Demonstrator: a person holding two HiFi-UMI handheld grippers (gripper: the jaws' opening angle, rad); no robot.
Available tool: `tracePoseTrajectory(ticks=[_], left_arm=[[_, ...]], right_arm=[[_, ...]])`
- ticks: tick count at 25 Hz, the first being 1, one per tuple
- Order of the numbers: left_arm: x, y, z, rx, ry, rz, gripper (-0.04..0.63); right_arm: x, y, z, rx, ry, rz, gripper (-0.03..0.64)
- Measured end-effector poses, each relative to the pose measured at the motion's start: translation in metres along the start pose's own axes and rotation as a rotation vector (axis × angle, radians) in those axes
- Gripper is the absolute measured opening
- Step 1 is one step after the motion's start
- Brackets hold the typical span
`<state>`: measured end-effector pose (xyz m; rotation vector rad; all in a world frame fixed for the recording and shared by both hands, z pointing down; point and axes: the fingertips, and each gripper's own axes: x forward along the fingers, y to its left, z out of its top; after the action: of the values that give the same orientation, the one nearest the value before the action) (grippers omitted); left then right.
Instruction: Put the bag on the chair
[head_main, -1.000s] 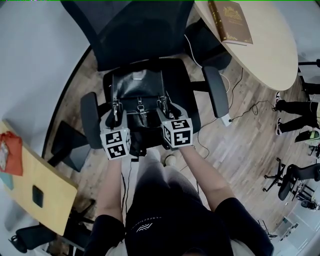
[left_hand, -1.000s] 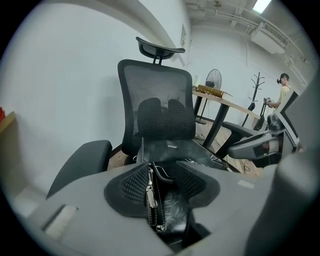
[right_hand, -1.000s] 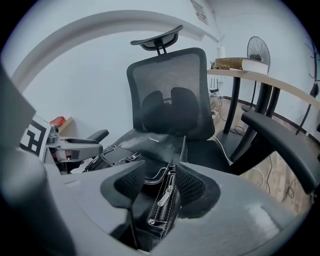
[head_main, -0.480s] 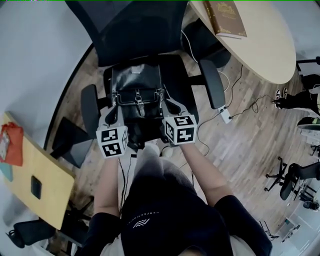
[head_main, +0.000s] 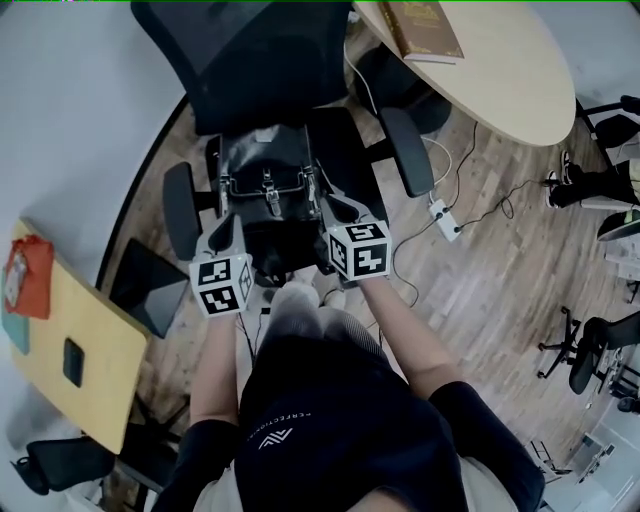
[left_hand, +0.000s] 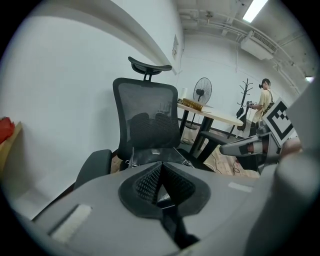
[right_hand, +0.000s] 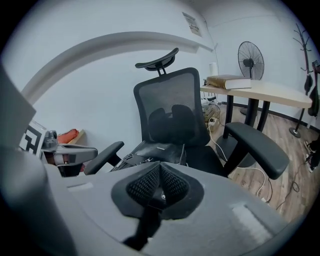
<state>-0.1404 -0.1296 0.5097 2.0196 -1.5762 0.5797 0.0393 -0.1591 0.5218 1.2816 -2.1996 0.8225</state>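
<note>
A black leather bag (head_main: 265, 190) lies flat on the seat of a black mesh office chair (head_main: 270, 60), its buckles facing up. My left gripper (head_main: 222, 230) hangs at the seat's front left, just off the bag's near corner, shut with nothing in it. My right gripper (head_main: 336, 208) is at the front right, also shut and empty. In the left gripper view the pads (left_hand: 150, 181) meet, with the bag (left_hand: 152, 156) ahead. The right gripper view shows the same, pads (right_hand: 172, 184) pressed together before the bag (right_hand: 150, 151).
An oval wooden table (head_main: 500, 80) with a brown book (head_main: 420, 25) stands right of the chair. A power strip (head_main: 445, 220) and cables lie on the wood floor. A light desk (head_main: 60, 350) is at my left. The chair's armrests (head_main: 405, 150) flank the seat.
Both grippers' jaws have closed and both have drawn back a little from the bag's front edge. The bag stays on the seat.
</note>
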Motion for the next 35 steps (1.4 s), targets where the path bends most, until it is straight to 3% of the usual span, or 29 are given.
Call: tracePoseTrajectory(ticks=[16,35], left_arm=[[-0.048,-0.024,0.013,0.011,-0.063,-0.024,0.018],[-0.053,-0.023,0.015,0.013,-0.051,-0.051,0.018]], right_arm=[[-0.045,0.024,-0.001,0.005,-0.034,0.056,0.002],[-0.046,0.032,0.004,0.021,-0.027,0.064,0.002]])
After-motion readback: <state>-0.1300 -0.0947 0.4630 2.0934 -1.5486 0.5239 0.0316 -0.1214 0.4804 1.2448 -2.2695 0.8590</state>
